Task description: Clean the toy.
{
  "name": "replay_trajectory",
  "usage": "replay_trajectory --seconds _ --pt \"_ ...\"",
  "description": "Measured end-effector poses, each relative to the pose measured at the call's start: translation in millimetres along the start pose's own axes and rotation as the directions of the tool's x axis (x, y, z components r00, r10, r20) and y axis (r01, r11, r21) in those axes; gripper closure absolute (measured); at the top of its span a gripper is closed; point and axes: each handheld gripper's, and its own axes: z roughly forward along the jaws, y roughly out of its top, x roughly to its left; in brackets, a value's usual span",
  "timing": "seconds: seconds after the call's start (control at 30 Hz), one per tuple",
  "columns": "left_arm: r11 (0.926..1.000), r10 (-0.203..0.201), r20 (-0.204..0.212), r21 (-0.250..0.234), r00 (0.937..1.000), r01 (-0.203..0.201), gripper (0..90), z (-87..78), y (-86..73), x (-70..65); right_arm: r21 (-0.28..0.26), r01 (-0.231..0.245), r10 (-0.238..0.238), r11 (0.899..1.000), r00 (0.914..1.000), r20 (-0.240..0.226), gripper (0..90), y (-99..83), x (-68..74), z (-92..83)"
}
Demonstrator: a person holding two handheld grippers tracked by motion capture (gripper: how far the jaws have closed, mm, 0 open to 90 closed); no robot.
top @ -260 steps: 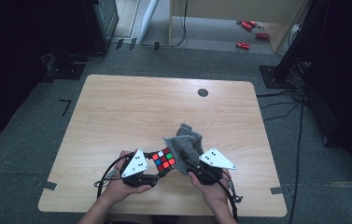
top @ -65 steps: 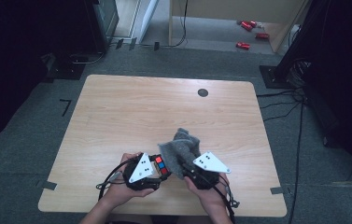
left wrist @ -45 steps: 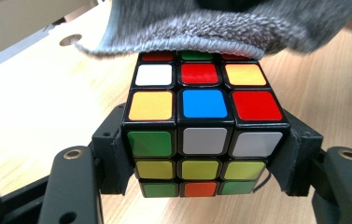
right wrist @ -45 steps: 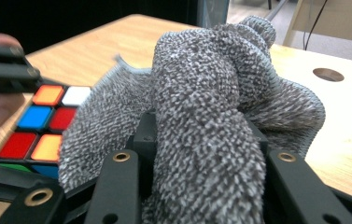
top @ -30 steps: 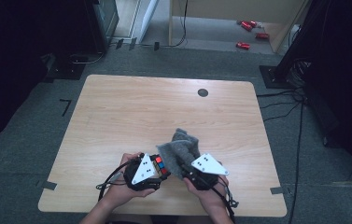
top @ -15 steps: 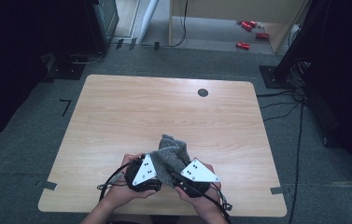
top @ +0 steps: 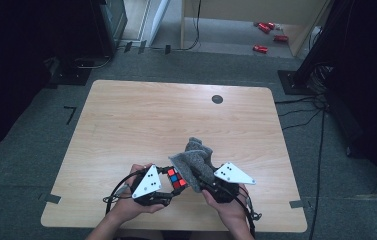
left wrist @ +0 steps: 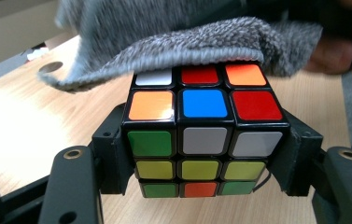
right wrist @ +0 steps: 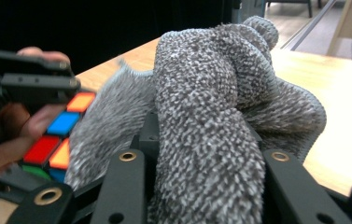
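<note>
Under the grey cloth (left wrist: 201, 42), cube (left wrist: 201, 135) top row half hidden, far edge blurred

Scrambled puzzle cube (left wrist: 200, 140), black-edged with coloured stickers, level at lower centre of the high view; grey terry cloth (top: 194, 159) bunched, draped over its upper face.

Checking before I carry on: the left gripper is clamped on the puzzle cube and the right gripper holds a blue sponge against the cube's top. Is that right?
Not quite. The right gripper holds a grey cloth, not a blue sponge; the right gripper view shows it bunched between the jaws. The rest stands: the left gripper is clamped on the puzzle cube, and the left gripper view shows the cloth lying over the cube's top.
</note>
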Motion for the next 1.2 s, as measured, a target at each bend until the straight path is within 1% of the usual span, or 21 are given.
replay_trajectory --seconds 0.1,0.17,0.2,0.27,0.3,0.37,0.4,0.43,0.47,0.53,0.6,0.7,0.73,0.8,0.87,0.93,0.97,1.07,1.1,1.13,1.2 --pt "0.9997 -0.018 -0.001 -0.017 0.9998 0.018 34.8 -3.2 0.2 3.1 0.012 -0.015 0.015 1.0 0.9999 -0.008 66.7 -4.2 0.8 3.9" --pt "0.999 -0.031 -0.003 -0.031 0.9995 0.031 34.8 -5.8 0.7 5.5 0.041 -0.012 0.012 0.999 0.9998 -0.015 66.8 -9.0 -0.1 8.6" --pt "0.9988 -0.034 -0.004 -0.035 0.9994 0.033 34.8 -6.5 0.7 6.3 0.077 -0.017 0.019 0.997 0.9995 -0.026 66.5 -13.1 -3.0 13.1" --pt "0.9934 -0.077 0.015 -0.085 0.997 0.078 34.8 -11.1 1.2 10.7 0.142 0.0 -0.001 0.99 1.0 0.009 66.4 -15.7 -6.0 18.0" --pt "0.9934 -0.077 0.015 -0.085 0.997 0.078 34.8 -11.1 1.2 10.7 0.167 -0.001 -0.003 0.986 0.9998 0.021 66.3 -17.2 -7.8 19.9" --pt "0.9931 -0.078 0.005 -0.088 0.997 0.078 34.8 -13.6 2.1 13.5 0.173 -0.013 0.009 0.985 0.9996 0.028 66.2 -18.0 -10.0 20.2" --pt "0.9946 -0.071 -0.003 -0.076 0.9975 0.07 34.8 -13.6 1.4 14.2 0.14 -0.051 0.048 0.989 0.9986 0.024 66.1 -14.7 -14.1 15.7" --pt "0.9963 -0.064 -0.011 -0.058 0.9979 0.064 34.8 -12.9 -0.3 14.6 0.14 -0.051 0.048 0.989 0.9986 0.024 66.1 -14.7 -14.1 15.7" --pt "0.9967 -0.066 -0.013 -0.048 0.9978 0.065 34.8 -11.9 -1.8 14.8 0.051 -0.068 0.068 0.996 0.9977 0.006 66.0 -5.2 -13.9 4.2" --pt "0.9966 -0.069 -0.007 -0.044 0.9976 0.069 34.8 -9.8 -2.8 13.9 -0.015 -0.072 0.072 0.997 0.9971 -0.025 65.9 1.5 -10.9 -3.4" --pt "0.996 -0.067 0.019 -0.058 0.9976 0.068 34.8 -6.8 -0.4 9.6 -0.04 -0.058 0.056 0.998 0.9971 -0.051 65.9 3.8 -5.8 -5.4" --pt "0.9963 -0.066 0.016 -0.055 0.9977 0.067 34.8 -6.3 0.7 7.8 -0.006 -0.044 0.043 0.999 0.997 -0.065 66.3 -0.8 -1.7 0.2" --pt "0.9963 -0.069 0.013 -0.05 0.9976 0.069 34.8 -6.2 0.1 8.1 0.017 -0.075 0.076 0.997 0.9953 -0.059 66.6 -8.8 -3.3 6.3" --pt "0.9947 -0.085 0.019 -0.056 0.9962 0.086 34.7 -7.5 -1.1 9.7 0.041 -0.083 0.085 0.996 0.9942 -0.065 66.6 -12.5 -5.1 10.0" --pt "0.9947 -0.082 0.018 -0.061 0.9965 0.083 34.6 -8.2 -0.7 9.8 0.106 -0.066 0.074 0.992 0.9944 -0.075 66.8 -19.7 -6.6 17.9" --pt "0.9853 -0.121 0.047 -0.116 0.9916 0.125 34.7 -13.3 1.1 14.4 0.164 -0.027 0.039 0.986 0.9971 -0.065 66.5 -22.2 -5.6 23.0" --pt "0.9853 -0.121 0.047 -0.116 0.9916 0.125 34.7 -13.3 1.1 14.4 0.183 -0.011 0.023 0.983 0.9978 -0.063 66.4 -23.5 -4.6 24.8" --pt "0.9845 -0.125 0.036 -0.119 0.9915 0.129 34.7 -16.6 -0.1 18.5 0.18 -0.003 0.011 0.984 0.9988 -0.047 66.3 -22.6 -4.7 24.2" --pt "0.9843 -0.129 0.035 -0.116 0.991 0.133 34.7 -17.2 -1.5 19.6 0.124 -0.034 0.039 0.992 0.9985 -0.04 66.1 -18.1 -7.9 18.8" --pt "0.9841 -0.133 0.034 -0.114 0.9905 0.136 34.7 -17.4 -2.6 20.3 0.124 -0.034 0.039 0.992 0.9985 -0.04 66.1 -18.1 -7.9 18.8" --pt "0.9842 -0.136 0.037 -0.11 0.9901 0.139 34.7 -16.4 -2.9 20.4 0.02 -0.086 0.087 0.996 0.9953 -0.042 65.8 -10.1 -10.8 7.2"
